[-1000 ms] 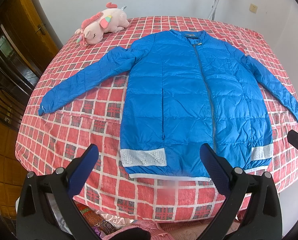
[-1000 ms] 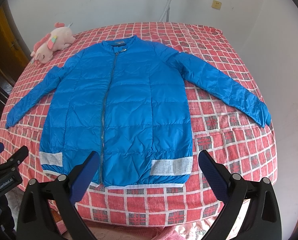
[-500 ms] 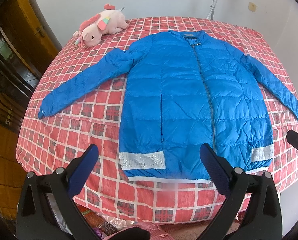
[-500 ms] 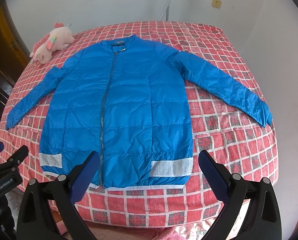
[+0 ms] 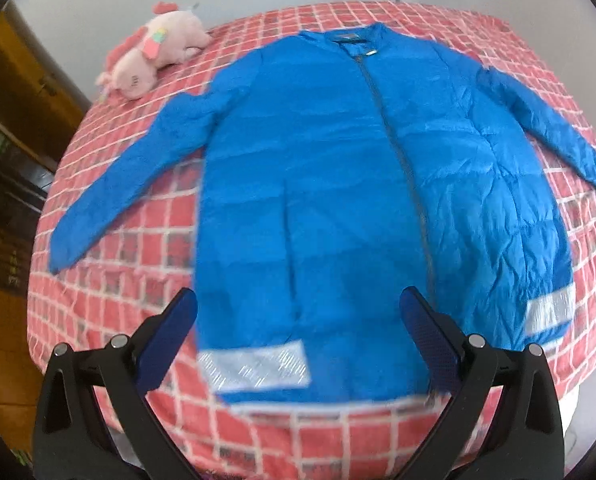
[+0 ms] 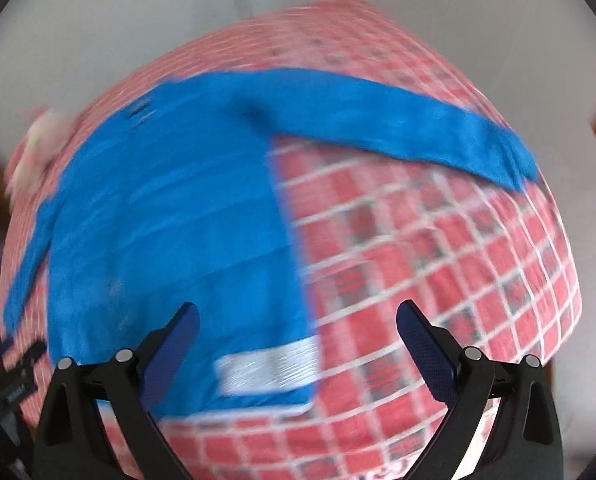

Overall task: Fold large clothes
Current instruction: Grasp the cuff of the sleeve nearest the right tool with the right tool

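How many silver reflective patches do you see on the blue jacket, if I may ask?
2. One patch sits at the hem between the left gripper fingers; the other patch is at the hem's far right. None seem hidden.

A blue jacket (image 5: 338, 200) lies flat, sleeves spread, on a red checked bedspread (image 5: 109, 280); the left gripper (image 5: 298, 332) gapes above its hem.

Your left tool (image 5: 298, 320) has two black arms, each studded with two round silver screws and tipped with a dark blue pad of fine dotted texture. Your right tool (image 6: 297, 324) has the same black frame, silver screws and blue pads.
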### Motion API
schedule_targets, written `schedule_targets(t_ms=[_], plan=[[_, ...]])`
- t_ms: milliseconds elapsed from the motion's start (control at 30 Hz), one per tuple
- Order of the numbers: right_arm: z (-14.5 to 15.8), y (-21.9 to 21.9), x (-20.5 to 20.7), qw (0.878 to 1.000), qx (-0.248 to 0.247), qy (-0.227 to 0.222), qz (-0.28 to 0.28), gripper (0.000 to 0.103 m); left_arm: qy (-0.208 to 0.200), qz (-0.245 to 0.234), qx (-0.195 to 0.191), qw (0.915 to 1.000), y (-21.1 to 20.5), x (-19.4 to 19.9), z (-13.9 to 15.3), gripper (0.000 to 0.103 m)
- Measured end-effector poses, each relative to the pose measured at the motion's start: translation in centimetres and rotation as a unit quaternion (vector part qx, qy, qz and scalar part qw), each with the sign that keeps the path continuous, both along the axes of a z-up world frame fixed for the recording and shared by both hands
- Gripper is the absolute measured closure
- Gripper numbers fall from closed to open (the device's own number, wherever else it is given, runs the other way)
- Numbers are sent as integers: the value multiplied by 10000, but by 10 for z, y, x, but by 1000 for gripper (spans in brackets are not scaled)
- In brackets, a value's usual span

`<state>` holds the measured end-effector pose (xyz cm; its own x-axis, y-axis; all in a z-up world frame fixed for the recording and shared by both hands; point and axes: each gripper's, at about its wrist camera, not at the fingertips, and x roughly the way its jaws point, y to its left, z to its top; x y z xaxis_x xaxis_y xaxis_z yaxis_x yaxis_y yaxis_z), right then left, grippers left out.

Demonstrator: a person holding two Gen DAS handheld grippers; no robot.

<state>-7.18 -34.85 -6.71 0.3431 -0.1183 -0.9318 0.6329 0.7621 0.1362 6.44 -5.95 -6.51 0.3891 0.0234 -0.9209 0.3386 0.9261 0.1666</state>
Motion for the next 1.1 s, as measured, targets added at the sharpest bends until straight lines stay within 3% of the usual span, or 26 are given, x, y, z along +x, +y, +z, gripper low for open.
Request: schedule_targets(t_ms=[67, 167, 267, 367, 533, 733, 767, 800, 900, 1033, 1100], plan=[[-10, -43, -14, 9986, 172, -39, -499, 4, -64, -170, -95, 9998, -15, 12, -5, 3], [-26, -113, -35, 9922, 266, -98, -1211, 5, -306, -644, -570, 9958, -50, 31, -4, 3], [-43, -175, -51, 9827, 522, -288, -1754, 7, -444, -892, -491, 9938, -90, 51, -5, 3], [-65, -231, -61, 9690, 885, -485, -2254, 10, -303, -946, -666, 9928, -122, 73, -9, 3], [-97, -282, -57, 9581, 1151, -431, -2587, 11, -228, -883, -719, 9932, -160, 103, -23, 3], [-117, -316, -53, 9503, 1268, -407, -2815, 17, 67, -704, -960, 9929, -174, 128, -43, 4], [-117, -319, -50, 9506, 1219, -427, -2822, 24, 69, -689, -947, 9931, -175, 131, -46, 4], [-116, -322, -47, 9514, 1163, -427, -2820, 39, 73, -672, -937, 9933, -175, 134, -48, 4], [-114, -326, -44, 9496, 1325, -641, -2766, 62, 117, -596, -963, 9935, -172, 145, -53, 4], [-95, -317, -45, 9482, 1150, -773, -2859, 70, 140, -460, -970, 9941, -160, 158, -54, 4], [-75, -304, -45, 9523, 762, -751, -2857, 70, 129, -375, -978, 9944, -152, 165, -53, 5]])
